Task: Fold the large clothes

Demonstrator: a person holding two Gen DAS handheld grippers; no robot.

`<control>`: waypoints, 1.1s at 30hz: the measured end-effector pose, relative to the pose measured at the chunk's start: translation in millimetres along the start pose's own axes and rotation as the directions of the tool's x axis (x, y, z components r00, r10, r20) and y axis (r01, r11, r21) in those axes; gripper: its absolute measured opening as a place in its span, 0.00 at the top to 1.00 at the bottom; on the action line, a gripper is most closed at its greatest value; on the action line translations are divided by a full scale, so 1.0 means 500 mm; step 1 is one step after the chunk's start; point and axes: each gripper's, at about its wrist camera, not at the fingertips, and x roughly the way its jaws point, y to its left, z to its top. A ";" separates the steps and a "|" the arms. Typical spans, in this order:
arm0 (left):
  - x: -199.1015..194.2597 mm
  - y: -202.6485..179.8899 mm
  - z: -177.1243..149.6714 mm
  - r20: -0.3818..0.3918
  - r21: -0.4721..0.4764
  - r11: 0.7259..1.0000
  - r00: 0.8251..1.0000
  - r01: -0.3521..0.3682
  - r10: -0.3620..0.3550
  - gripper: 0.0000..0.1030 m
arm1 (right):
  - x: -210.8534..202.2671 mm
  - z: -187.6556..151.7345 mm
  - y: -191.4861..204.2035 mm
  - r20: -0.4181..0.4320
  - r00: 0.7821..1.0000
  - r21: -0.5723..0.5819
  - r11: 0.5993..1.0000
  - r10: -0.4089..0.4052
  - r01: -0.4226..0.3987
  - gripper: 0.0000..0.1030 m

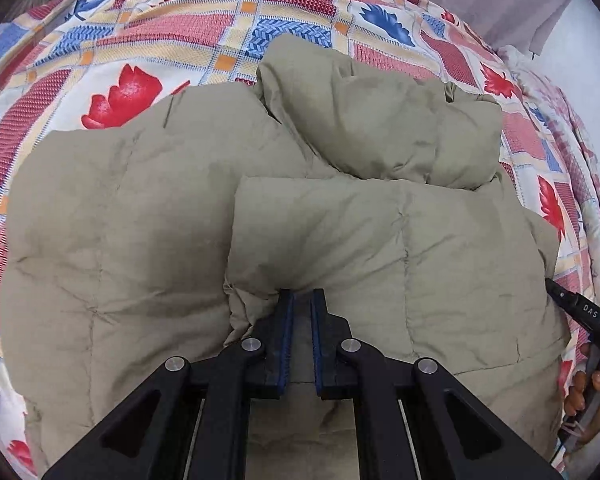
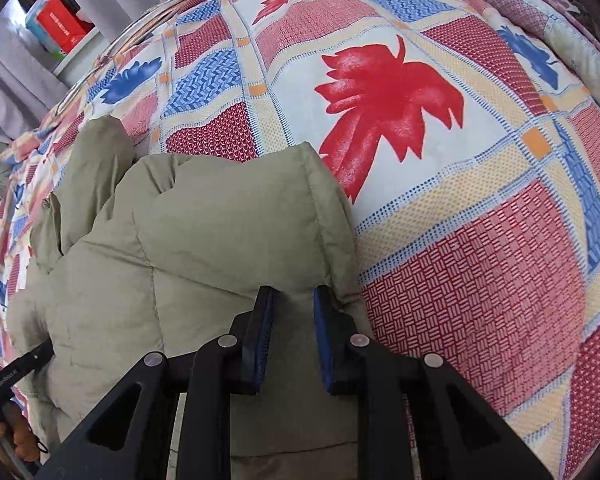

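Note:
An olive-green puffer jacket (image 1: 120,220) lies spread on the bed, with one panel folded over its middle and a bunched hood or sleeve (image 1: 380,120) behind. My left gripper (image 1: 302,294) points steeply down and is shut on the near edge of the folded panel. In the right wrist view the jacket (image 2: 220,220) fills the left half. There my right gripper (image 2: 293,290) pinches a ridge of fabric near the jacket's right edge, jaws narrowly apart with cloth pressed between. Each gripper's black body shows at the other view's edge (image 1: 580,308) (image 2: 16,372).
The bedspread (image 2: 460,200) is patterned in red, blue and cream with leaf prints. A floral quilt (image 1: 560,120) lies along the bed's right side. A curtain (image 2: 4,52) and a shelf with a red box (image 2: 60,24) stand beyond the bed. A hand (image 1: 592,392) holds the right tool.

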 end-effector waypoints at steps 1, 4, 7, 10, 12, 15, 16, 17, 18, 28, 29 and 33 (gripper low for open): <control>-0.013 0.001 -0.003 0.010 0.016 1.000 1.000 -0.024 0.024 0.90 | -0.009 -0.001 -0.001 0.005 1.000 -0.007 1.000 -0.017 0.017 0.78; -0.046 0.014 -0.012 0.032 0.043 0.997 0.997 -0.068 0.066 0.90 | -0.040 -0.016 -0.003 0.028 0.995 -0.041 0.995 -0.095 0.096 0.76; -0.076 0.034 -0.027 0.025 0.044 0.995 0.996 -0.089 0.088 0.90 | -0.075 -0.041 -0.022 0.037 0.990 -0.041 0.990 -0.133 0.135 0.75; -0.103 0.041 -0.053 0.013 0.073 0.990 0.993 -0.121 0.121 0.90 | -0.112 -0.069 -0.044 0.030 0.993 0.003 0.993 -0.118 0.118 0.70; -0.119 0.045 -0.075 -0.002 0.085 0.989 0.992 -0.124 0.124 0.90 | -0.133 -0.089 -0.050 0.024 0.994 0.032 0.994 -0.103 0.102 0.67; -0.137 0.051 -0.113 -0.034 0.091 0.989 0.992 -0.119 0.122 0.90 | -0.163 -0.128 -0.051 0.011 0.997 0.069 0.994 -0.082 0.081 0.59; -0.144 0.054 -0.125 -0.040 0.089 0.988 0.990 -0.130 0.134 0.90 | -0.173 -0.144 -0.048 0.004 0.997 0.080 0.994 -0.072 0.072 0.59; -0.152 0.057 -0.138 -0.042 0.086 0.986 0.988 -0.141 0.145 0.90 | -0.181 -0.158 -0.045 -0.003 0.998 0.086 0.994 -0.065 0.065 0.58; -0.159 0.062 -0.150 -0.048 0.086 0.985 0.987 -0.151 0.155 0.90 | -0.187 -0.171 -0.041 -0.012 0.998 0.092 0.994 -0.058 0.059 0.58; -0.210 0.064 -0.253 -0.117 0.114 0.987 0.985 -0.115 0.128 0.90 | -0.245 -0.309 -0.007 -0.104 0.995 0.147 0.989 -0.010 0.025 0.48; -0.215 0.062 -0.261 -0.119 0.120 0.987 0.985 -0.110 0.125 0.90 | -0.249 -0.318 -0.005 -0.113 0.994 0.158 0.987 -0.004 0.022 0.47; -0.230 0.061 -0.293 -0.143 0.116 0.989 0.983 -0.096 0.112 0.90 | -0.264 -0.363 0.007 -0.145 0.989 0.197 0.980 0.031 -0.002 0.47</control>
